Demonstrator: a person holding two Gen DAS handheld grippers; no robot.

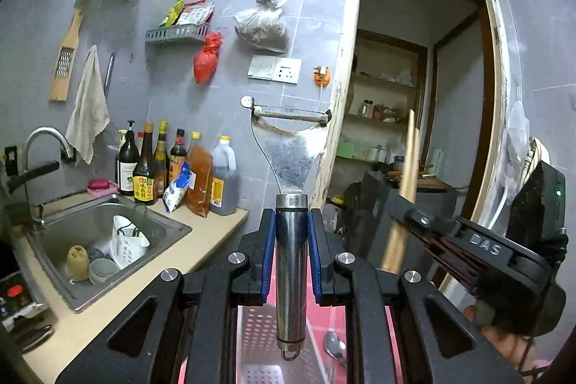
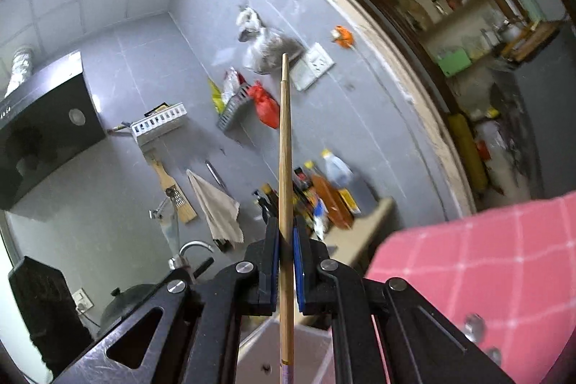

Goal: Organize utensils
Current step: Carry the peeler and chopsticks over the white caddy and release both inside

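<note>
My left gripper is shut on the steel handle of a metal peeler, held upright with its blade end pointing up toward the wall. My right gripper is shut on a wooden chopstick, held upright and tilted. In the left wrist view the right gripper shows at the right with the chopstick in it. Below the left gripper lie a perforated metal tray and a spoon on a pink checked cloth.
A steel sink at the left holds a white utensil holder, a cup and a sponge. Sauce bottles stand on the beige counter by the grey tiled wall. A doorway opens to the right. A range hood hangs at the left.
</note>
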